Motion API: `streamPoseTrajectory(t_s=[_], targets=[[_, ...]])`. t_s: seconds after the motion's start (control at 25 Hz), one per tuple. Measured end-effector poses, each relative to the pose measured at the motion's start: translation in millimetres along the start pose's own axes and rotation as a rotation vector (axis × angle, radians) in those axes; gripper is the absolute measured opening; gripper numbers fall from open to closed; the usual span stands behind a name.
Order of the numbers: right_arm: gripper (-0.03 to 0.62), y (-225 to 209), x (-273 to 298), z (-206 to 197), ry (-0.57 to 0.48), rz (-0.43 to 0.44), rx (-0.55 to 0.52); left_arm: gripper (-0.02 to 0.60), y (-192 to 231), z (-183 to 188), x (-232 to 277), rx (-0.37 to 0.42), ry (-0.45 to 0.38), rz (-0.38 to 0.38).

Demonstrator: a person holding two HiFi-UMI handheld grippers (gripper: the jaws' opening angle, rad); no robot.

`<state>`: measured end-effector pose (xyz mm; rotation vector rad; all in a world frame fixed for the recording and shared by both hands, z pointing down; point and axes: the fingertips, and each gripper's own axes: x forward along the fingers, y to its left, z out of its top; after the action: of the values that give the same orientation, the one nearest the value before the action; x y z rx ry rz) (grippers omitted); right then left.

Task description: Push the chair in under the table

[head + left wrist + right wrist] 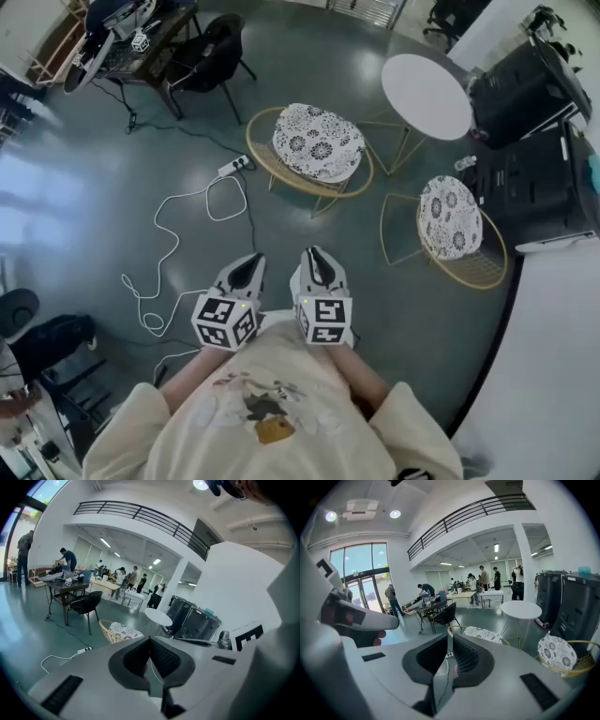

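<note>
A round white table [427, 94] stands on thin gold legs at the upper right. Two gold wire chairs with patterned cushions stand apart from it: one [317, 142] to its left, the other [450, 217] in front of it. Both grippers are held close to the person's body, well short of the chairs. My left gripper [251, 260] is shut and empty, and so is my right gripper [314, 253]. The left gripper view shows the shut left gripper [150, 639] aimed toward the chair [121, 632] and table [158, 617]. The right gripper view shows the right gripper [451, 637] with the table [521, 610] and both chairs [485, 633] beyond.
A power strip [234, 167] and a looping white cable [178, 234] lie on the dark floor ahead on the left. Black cabinets [530, 141] stand right of the table. A black chair [211, 52] and a cluttered desk [141, 37] are at the far left. Several people stand in the background.
</note>
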<state>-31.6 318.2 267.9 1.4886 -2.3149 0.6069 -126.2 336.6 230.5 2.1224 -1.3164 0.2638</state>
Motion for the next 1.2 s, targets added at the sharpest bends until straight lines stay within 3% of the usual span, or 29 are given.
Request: streamPoseTrajectory(t_s=[0.2,0.36,0.56,0.88,1.12,1.2], targets=[[0.132,-67.8,58.6,21.2,0.052,0.04,-0.203,0.009,8.3,31.7,84.6,-0.035,0.035,0.048],[0.136,-104.9,101.6,26.9,0.094,0.076,-0.194,0.009,34.2,49.1,128.1,-0.069,0.051,0.119],[0.137,-119.1,146.0,29.0,0.141,0.091,-0.217,0.009,70.0,58.7,166.0,-0.136,0.122,0.187],[0.141,-134.9,224.0,-7.3,0.271,0.07,-0.246,0.009,136.7,41.0,250.4,-0.285,0.297,0.167],[0.147,-135.8,267.8,-41.5,0.352,0.096,-0.415,0.014,184.0,9.8,290.0,-0.433,0.443,0.128],[0.149,-135.9,279.8,-59.3,0.381,0.128,-0.457,0.061,196.1,-2.3,302.5,-0.457,0.47,0.111]])
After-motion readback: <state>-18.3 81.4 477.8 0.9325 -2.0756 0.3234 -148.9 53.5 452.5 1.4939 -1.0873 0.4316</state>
